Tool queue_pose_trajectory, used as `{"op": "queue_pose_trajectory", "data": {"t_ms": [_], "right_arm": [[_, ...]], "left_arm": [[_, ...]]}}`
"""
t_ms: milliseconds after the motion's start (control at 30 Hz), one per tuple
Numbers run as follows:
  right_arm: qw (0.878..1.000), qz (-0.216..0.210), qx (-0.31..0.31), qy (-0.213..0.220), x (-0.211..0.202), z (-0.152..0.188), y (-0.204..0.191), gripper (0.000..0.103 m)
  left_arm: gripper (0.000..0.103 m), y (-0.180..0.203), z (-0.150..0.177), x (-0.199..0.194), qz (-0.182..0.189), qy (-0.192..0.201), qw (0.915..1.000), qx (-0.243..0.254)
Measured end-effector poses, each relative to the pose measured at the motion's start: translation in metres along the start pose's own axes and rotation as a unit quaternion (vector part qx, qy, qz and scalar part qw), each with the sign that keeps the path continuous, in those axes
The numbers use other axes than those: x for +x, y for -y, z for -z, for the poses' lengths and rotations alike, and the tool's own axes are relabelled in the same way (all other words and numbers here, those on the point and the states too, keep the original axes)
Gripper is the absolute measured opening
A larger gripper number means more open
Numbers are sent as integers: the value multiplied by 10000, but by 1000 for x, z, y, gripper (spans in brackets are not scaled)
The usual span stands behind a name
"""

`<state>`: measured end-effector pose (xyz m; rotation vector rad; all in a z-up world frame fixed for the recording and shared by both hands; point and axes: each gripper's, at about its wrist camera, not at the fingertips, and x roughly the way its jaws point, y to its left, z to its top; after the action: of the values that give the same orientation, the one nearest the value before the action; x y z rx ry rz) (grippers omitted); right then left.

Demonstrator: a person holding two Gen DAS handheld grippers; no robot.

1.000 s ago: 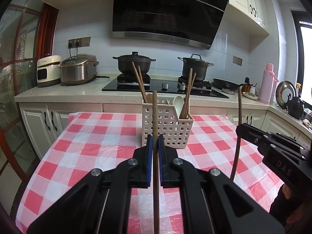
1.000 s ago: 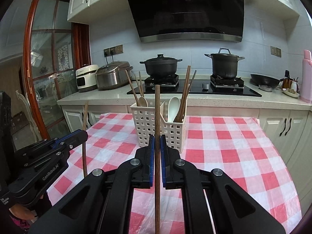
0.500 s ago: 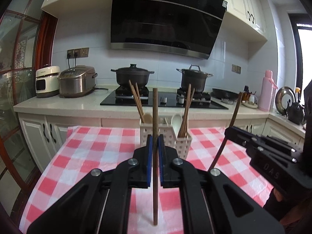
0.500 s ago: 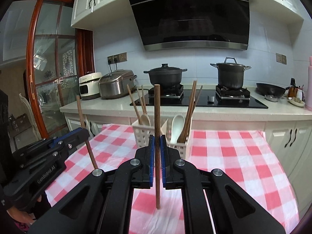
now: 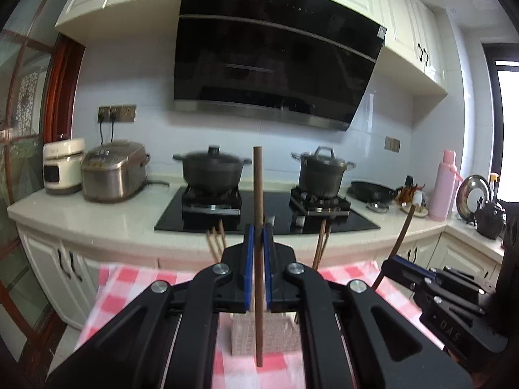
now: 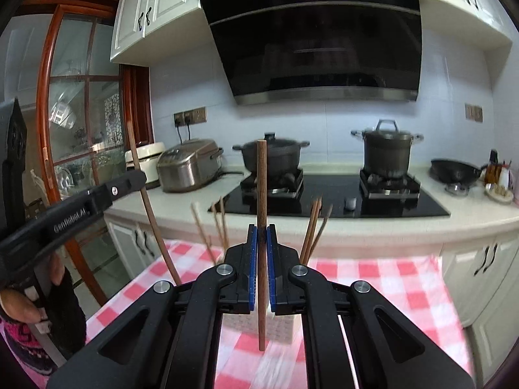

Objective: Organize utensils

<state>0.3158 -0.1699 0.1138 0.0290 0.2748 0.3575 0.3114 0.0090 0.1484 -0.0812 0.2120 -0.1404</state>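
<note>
My left gripper [image 5: 257, 243] is shut on a brown chopstick [image 5: 258, 194] held upright. My right gripper [image 6: 261, 243] is shut on another brown chopstick [image 6: 261, 188], also upright. A white slotted utensil basket [image 5: 266, 337] stands on the checked table just below and beyond both grippers, mostly hidden by the fingers; it shows in the right wrist view [image 6: 282, 324] too. Several chopsticks [image 6: 313, 227] stick out of it on both sides. The right gripper [image 5: 402, 267] shows at the left view's right, the left gripper [image 6: 136, 178] at the right view's left.
A red-and-white checked cloth [image 6: 373, 278] covers the table. Behind it a counter holds a black hob with two dark pots [image 5: 211, 170], a rice cooker [image 5: 113, 171], a pink flask [image 5: 442, 184] and a kettle [image 5: 489, 220].
Both grippers have risen and moved toward the basket, each still gripping its chopstick. The basket now sits low in both views, behind the fingers.
</note>
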Motion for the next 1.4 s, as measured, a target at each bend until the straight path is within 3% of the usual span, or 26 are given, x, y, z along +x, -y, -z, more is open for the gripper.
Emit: {"op": "queue_pose_trajectory", "data": {"t_ms": [200, 400, 800, 867, 900, 967, 1000, 1167, 1233, 1333, 1400], "right_arm": [[9998, 101, -132, 136, 22, -37, 1, 6], [9997, 100, -198, -92, 56, -37, 3, 6], [9934, 29, 207, -1130, 120, 19, 26, 7], [9921, 120, 325, -1205, 127, 25, 33, 16], [9921, 165, 338, -1197, 129, 27, 36, 21], [9922, 133, 442, -1157, 128, 30, 40, 58], [9926, 88, 523, -1094, 124, 31, 43, 61], [9948, 158, 493, -883, 101, 25, 45, 61], [9959, 184, 445, -764, 88, 22, 45, 61], [9978, 272, 300, -532, 62, 21, 38, 61], [9983, 343, 200, -416, 45, 25, 31, 63]], "left_arm": [[6, 9, -57, 25, -15, 260, 9996, 56], [6, 17, -66, 67, -77, 179, 9998, 51], [6, -7, 19, 139, 43, -1148, 9929, -308], [7, -11, 31, 146, 24, -1320, 9905, -380], [11, -12, 34, 146, -7, -1327, 9904, -388], [25, -17, 39, 143, -93, -1294, 9907, -421], [34, -19, 40, 140, -130, -1261, 9909, -447], [62, -29, 34, 113, -431, -953, 9937, -395], [82, -32, 31, 94, -681, -734, 9946, -277], [98, -31, 29, 66, -929, -474, 9945, -49], [98, -30, 32, 47, -1054, -363, 9937, 123]]}}
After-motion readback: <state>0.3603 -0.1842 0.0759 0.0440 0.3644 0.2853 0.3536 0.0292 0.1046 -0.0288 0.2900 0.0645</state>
